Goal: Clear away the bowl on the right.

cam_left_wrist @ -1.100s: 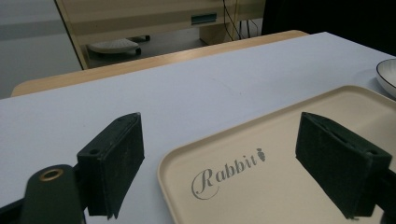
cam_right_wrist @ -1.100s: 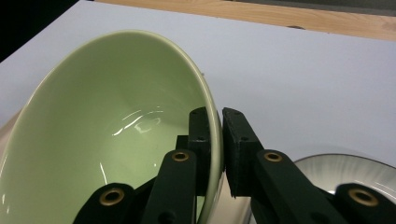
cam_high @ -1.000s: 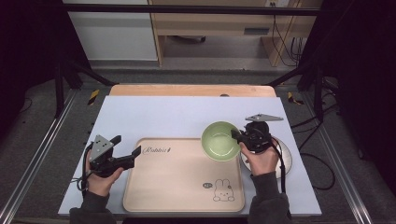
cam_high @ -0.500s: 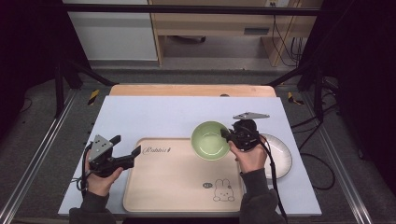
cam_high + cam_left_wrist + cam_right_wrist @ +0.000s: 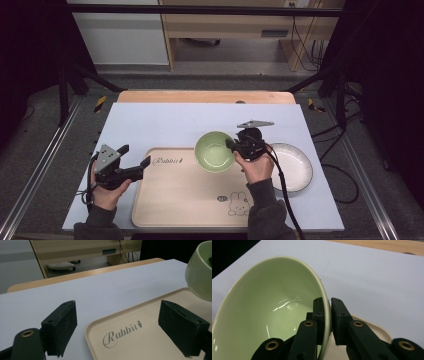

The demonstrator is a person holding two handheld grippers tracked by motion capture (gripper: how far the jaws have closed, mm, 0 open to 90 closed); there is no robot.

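Note:
A pale green bowl (image 5: 214, 151) hangs over the far right part of a beige tray (image 5: 180, 200) printed with "Rabbit" and a bunny. My right gripper (image 5: 231, 145) is shut on the bowl's right rim; in the right gripper view the rim (image 5: 326, 302) is pinched between the two black pads of that gripper (image 5: 327, 315). The bowl (image 5: 200, 272) also appears at the right edge of the left gripper view. My left gripper (image 5: 135, 161) rests at the tray's left edge, jaws wide open and empty, with the tray corner (image 5: 117, 335) between them in its own view, where the gripper (image 5: 125, 330) points across the table.
A white plate (image 5: 295, 167) lies on the light blue mat (image 5: 165, 120) right of the tray. A wooden table edge (image 5: 200, 96) runs along the back. Black stand legs and cables flank the table on both sides.
My right gripper has carried the green bowl leftward, from beside the white plate to over the tray's far right part. The left gripper has stayed where it was.

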